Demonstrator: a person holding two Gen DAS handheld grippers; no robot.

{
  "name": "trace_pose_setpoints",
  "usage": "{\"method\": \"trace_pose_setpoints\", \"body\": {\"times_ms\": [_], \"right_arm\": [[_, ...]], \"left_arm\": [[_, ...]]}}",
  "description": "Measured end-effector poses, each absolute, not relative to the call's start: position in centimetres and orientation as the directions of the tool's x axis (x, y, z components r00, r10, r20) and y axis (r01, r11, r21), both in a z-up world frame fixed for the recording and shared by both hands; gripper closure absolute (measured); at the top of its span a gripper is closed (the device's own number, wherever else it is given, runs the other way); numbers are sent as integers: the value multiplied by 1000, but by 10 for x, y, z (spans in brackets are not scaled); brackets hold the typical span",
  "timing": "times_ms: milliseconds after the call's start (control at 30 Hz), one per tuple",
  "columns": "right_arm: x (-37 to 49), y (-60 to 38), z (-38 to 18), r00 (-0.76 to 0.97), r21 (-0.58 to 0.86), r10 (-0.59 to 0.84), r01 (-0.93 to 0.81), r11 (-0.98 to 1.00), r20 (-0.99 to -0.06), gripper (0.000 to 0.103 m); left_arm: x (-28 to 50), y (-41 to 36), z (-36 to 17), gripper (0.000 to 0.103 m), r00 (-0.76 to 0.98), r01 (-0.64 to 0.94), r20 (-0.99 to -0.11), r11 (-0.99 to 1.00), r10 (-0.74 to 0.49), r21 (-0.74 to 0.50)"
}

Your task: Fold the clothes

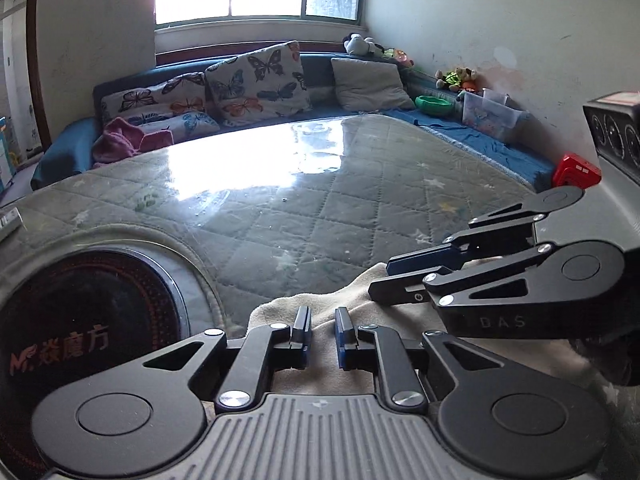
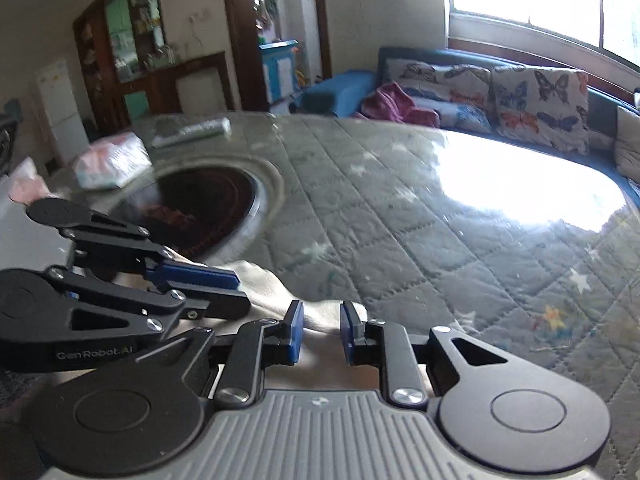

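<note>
A cream fleece garment [image 1: 320, 310] lies bunched at the near edge of the glass-covered quilted table [image 1: 320, 208]. My left gripper [image 1: 323, 322] hovers just over it, jaws a little apart, with cloth showing in the gap. My right gripper [image 1: 380, 278] comes in from the right, its fingers close together over the garment's right part. In the right wrist view the garment [image 2: 276, 292] lies under my right gripper [image 2: 321, 324], whose jaws are slightly apart, and my left gripper [image 2: 242, 286] reaches in from the left.
A round dark induction hob [image 1: 88, 320] is set into the table at left. A sofa with butterfly cushions [image 1: 256, 80], a pink garment [image 1: 120, 140], toys and a clear box [image 1: 492, 114] stand behind. A wrapped packet [image 2: 112, 160] and remote [image 2: 188, 130] lie on the far table.
</note>
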State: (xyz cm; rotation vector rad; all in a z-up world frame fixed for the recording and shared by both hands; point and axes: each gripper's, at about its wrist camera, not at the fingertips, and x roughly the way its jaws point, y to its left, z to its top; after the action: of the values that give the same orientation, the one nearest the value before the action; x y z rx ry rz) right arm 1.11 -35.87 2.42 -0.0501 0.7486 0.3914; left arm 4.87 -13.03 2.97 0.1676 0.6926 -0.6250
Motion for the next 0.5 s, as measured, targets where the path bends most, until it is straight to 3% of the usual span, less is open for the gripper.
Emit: {"method": "trace_pose_setpoints", "body": {"times_ms": [500], "right_arm": [[-5,-392,26,701,118,291,-285,951,-651,84]], "left_arm": [[52,-134,30,81,593,573,-649,816,-477,-76]]}}
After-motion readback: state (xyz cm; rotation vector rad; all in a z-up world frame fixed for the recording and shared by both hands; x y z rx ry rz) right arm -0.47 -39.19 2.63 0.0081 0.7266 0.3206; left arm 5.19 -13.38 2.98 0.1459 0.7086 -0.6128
